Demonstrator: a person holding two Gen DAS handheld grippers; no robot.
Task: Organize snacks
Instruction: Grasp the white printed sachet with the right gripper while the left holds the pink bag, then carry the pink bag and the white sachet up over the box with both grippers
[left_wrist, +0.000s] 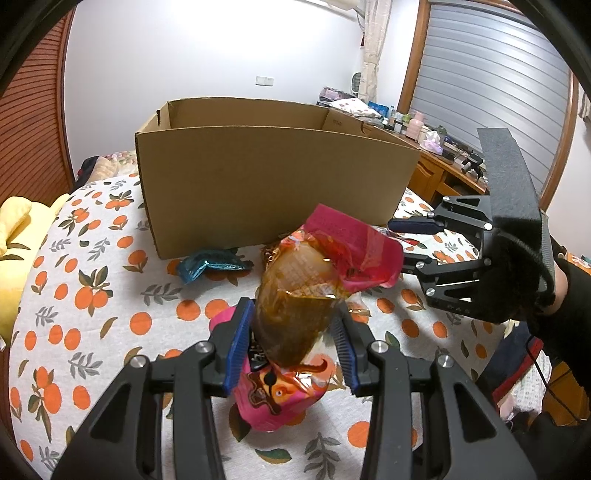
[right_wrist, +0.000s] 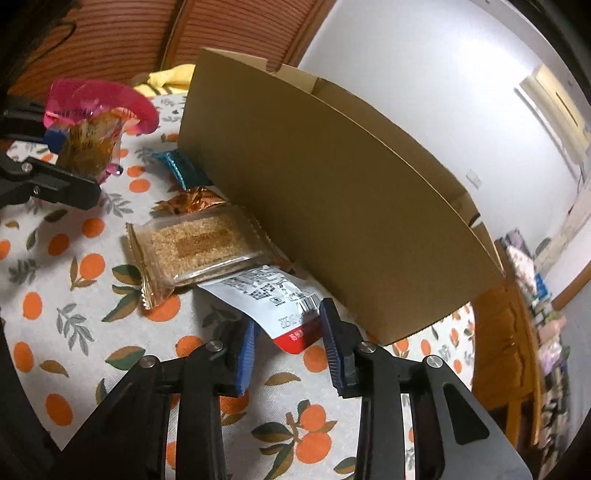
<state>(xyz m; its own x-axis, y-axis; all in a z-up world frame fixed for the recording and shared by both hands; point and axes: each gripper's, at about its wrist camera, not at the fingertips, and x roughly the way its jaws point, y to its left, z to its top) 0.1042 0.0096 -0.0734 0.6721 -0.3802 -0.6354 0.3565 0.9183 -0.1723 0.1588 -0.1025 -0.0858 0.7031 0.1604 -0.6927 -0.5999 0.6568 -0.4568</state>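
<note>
The left gripper (left_wrist: 291, 343) is clamping a pink crinkly plastic snack bag with a clear amber window (left_wrist: 295, 295), holding it upright in front of the open brown cardboard box (left_wrist: 273, 177), its blue pads pressing the bag's narrow waist from both sides. The bag is rising above the orange-print white bedsheet (left_wrist: 92, 288), short of the box's near wall. It is looking light and soft, with glossy film likely to slide and contents that could crush, so a hold across the middle, as here, is seeming sound.

The right gripper (right_wrist: 288, 345) is hovering at the box's near wall, jaws standing apart around the red-edged corner of a flat white printed snack packet (right_wrist: 275, 301); the pads are not pressing it that I can tell, so it is not yet gripped. That packet is lying on the sheet against the foot of the box, partly under a clear-wrapped brown crumbly bar (right_wrist: 195, 247). It is looking thin, limp and slippery; its free edge, away from the bar, is probably the best place to pinch.

Further along the same wall, a copper foil wrapper (right_wrist: 192, 201) and a teal foil packet (right_wrist: 181, 166) are resting by the box.
</note>
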